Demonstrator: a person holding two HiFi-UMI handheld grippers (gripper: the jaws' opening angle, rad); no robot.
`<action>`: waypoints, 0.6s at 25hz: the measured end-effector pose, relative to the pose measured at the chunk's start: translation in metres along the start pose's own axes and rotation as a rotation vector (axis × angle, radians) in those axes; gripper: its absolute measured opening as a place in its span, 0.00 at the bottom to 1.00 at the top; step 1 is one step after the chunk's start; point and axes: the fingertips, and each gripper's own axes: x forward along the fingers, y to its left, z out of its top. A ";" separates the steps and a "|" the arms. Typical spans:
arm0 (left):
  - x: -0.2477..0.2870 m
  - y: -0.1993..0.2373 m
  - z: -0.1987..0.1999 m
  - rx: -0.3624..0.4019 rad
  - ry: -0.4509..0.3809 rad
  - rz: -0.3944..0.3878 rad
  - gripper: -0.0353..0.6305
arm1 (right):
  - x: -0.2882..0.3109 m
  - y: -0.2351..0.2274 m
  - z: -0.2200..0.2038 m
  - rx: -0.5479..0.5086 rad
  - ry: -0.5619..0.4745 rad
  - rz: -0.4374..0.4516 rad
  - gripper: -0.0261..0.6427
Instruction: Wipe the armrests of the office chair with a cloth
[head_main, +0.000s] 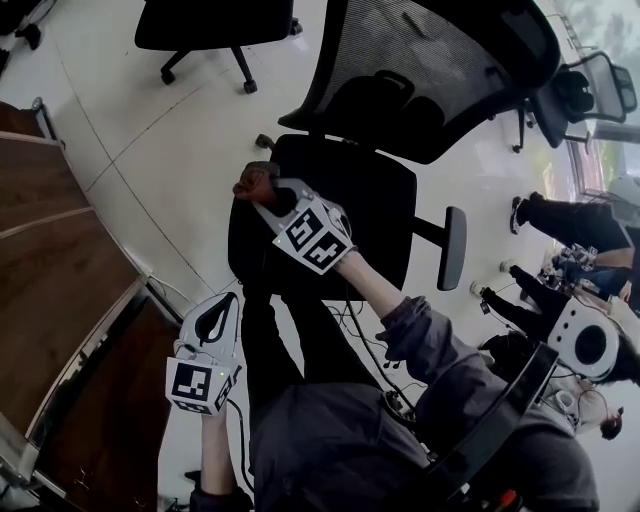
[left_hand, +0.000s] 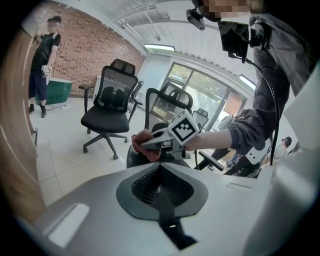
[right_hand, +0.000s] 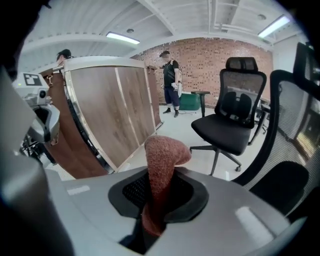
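Our right tongs (head_main: 270, 200) gripped the cloth (head_main: 255, 184) above the left edge of the seat (head_main: 370, 215); our left tongs (head_main: 213, 322) hung closed, empty. The one armrest (head_main: 452, 248) we saw lay rightward across that seat, running front to back, nearer the right tongs

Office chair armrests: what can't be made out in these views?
- Near armrest, head view: covered by the right claw and its reddish-brown terry cloth; contact unreadable.
- Same armrest, left gripper view: behind that claw and cloth.
- Right gripper view: no armrest in frame.
- Dark grey far armrest pad, head view: too small to judge dirt.
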 end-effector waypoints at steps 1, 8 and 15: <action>0.000 0.000 0.002 0.001 0.000 -0.001 0.08 | -0.003 0.017 -0.004 -0.009 0.004 0.027 0.12; 0.004 -0.003 0.009 0.015 -0.002 -0.010 0.08 | -0.032 0.138 -0.031 -0.013 0.010 0.241 0.12; 0.009 -0.010 0.005 0.017 0.002 -0.027 0.08 | -0.042 0.103 -0.053 0.102 -0.024 0.142 0.12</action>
